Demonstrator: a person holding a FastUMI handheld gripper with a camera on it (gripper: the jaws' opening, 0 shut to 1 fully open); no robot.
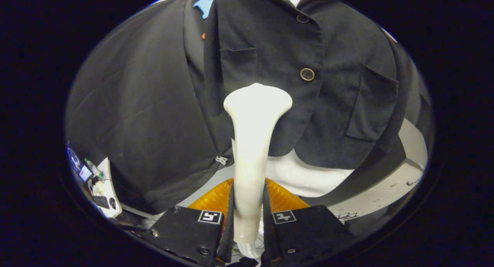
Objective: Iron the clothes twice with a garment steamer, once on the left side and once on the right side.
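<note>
A white garment steamer (pixel 252 143) stands up between my fingers, its slim handle clamped by both of them and its wide flat head at the top. My gripper (pixel 249 220) is shut on that handle. The steamer's head rests against or just in front of a black buttoned jacket (pixel 328 85) that hangs on a white form (pixel 305 176). The head sits near the jacket's front opening, just below and left of the middle button (pixel 307 74), under the left chest pocket (pixel 238 66). A second pocket (pixel 370 105) lies to the right.
An orange ribbed object (pixel 212 199) lies just beyond my fingers, partly hidden by them. Black cloth (pixel 139 112) hangs left of the jacket. A white table (pixel 386 190) runs below right. Small items (pixel 98 182) sit on a white surface at the lower left.
</note>
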